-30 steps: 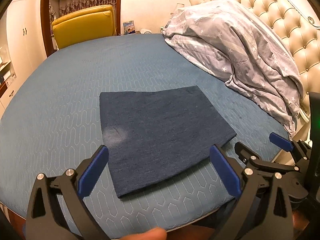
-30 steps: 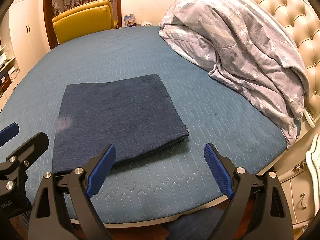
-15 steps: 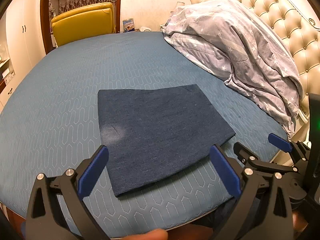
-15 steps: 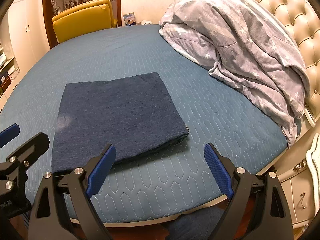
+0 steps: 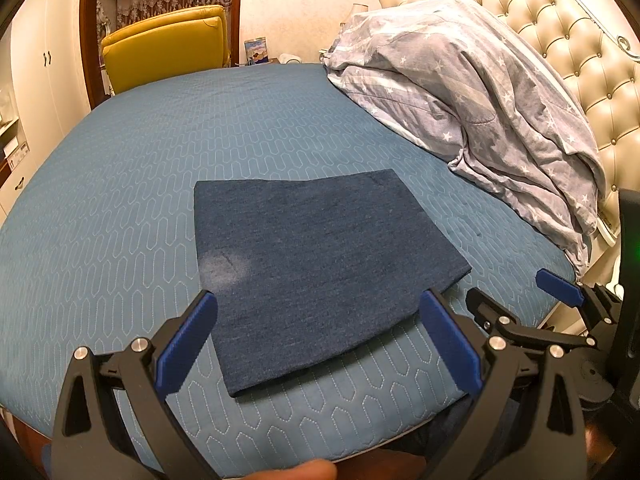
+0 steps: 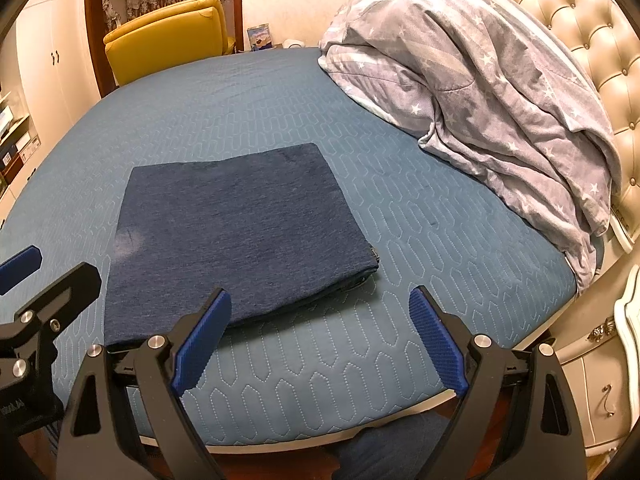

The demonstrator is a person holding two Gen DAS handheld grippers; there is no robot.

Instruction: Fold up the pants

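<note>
The left hand-held gripper [image 5: 316, 332] and right hand-held gripper [image 6: 320, 332] hover with jaws apart, holding nothing. Just ahead of both, the folded pants [image 5: 316, 264] lie flat on the bed [image 5: 120, 200]; a rumpled duvet [image 6: 480, 80] lies beyond, right.

One pants [image 5: 316, 264], one duvet [image 5: 480, 92], one chair [image 5: 168, 48].

Both views have crept slightly lower and nearer over the folded pants [image 5: 316, 264].
</note>
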